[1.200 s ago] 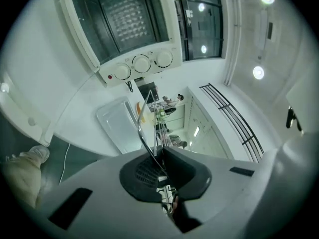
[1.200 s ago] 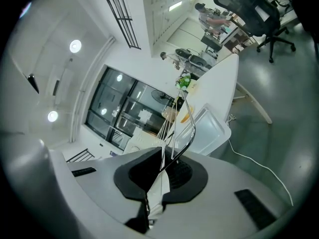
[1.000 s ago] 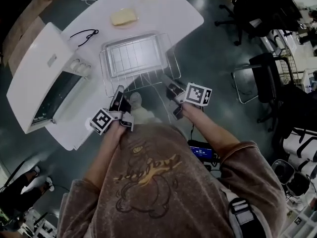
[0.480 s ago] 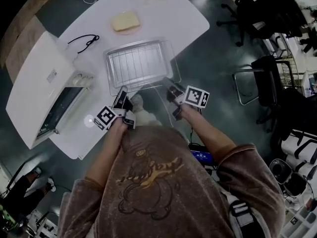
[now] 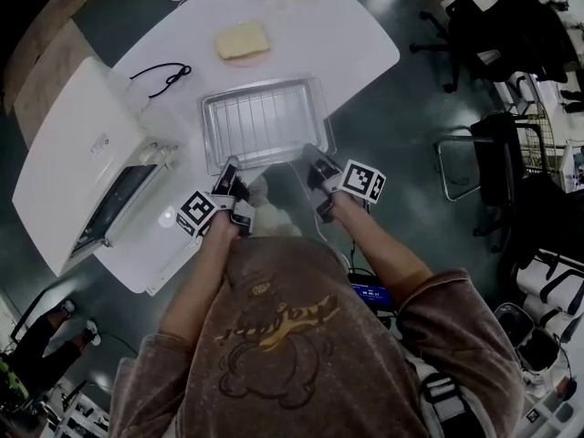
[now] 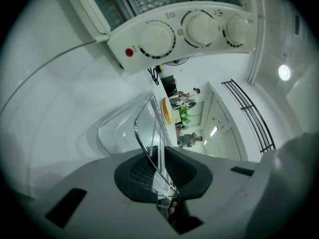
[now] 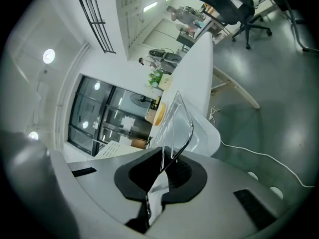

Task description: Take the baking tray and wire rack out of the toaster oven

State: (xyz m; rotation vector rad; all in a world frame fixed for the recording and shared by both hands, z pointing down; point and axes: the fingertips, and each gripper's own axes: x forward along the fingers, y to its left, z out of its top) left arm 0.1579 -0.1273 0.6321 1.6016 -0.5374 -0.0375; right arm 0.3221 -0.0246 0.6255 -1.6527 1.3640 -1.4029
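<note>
The silver baking tray (image 5: pixel 265 121) rests on the wire rack (image 5: pixel 321 133) low over the white table (image 5: pixel 347 39), in front of me. My left gripper (image 5: pixel 226 170) is shut on the rack's near left edge, my right gripper (image 5: pixel 313 159) on its near right edge. In the left gripper view the rack's wire (image 6: pixel 148 133) and the tray's rim (image 6: pixel 117 126) run between the closed jaws of the left gripper (image 6: pixel 158 156). The right gripper (image 7: pixel 164 171) pinches the same wire (image 7: pixel 185 128) beside the tray's thin edge. The white toaster oven (image 5: pixel 78 158) stands at left, door (image 5: pixel 114 210) open.
A yellow slice of bread (image 5: pixel 243 40) and a black cable (image 5: pixel 164 76) lie on the table beyond the tray. The oven's knob panel (image 6: pixel 189 31) is close to the left gripper. Office chairs (image 5: pixel 484 26) and a wire stand (image 5: pixel 493 158) are on the floor at right.
Both grippers have sunk and moved forward with the tray and rack. The rack's near end earlier hung past the table's edge and now sits lower and further over the table.
</note>
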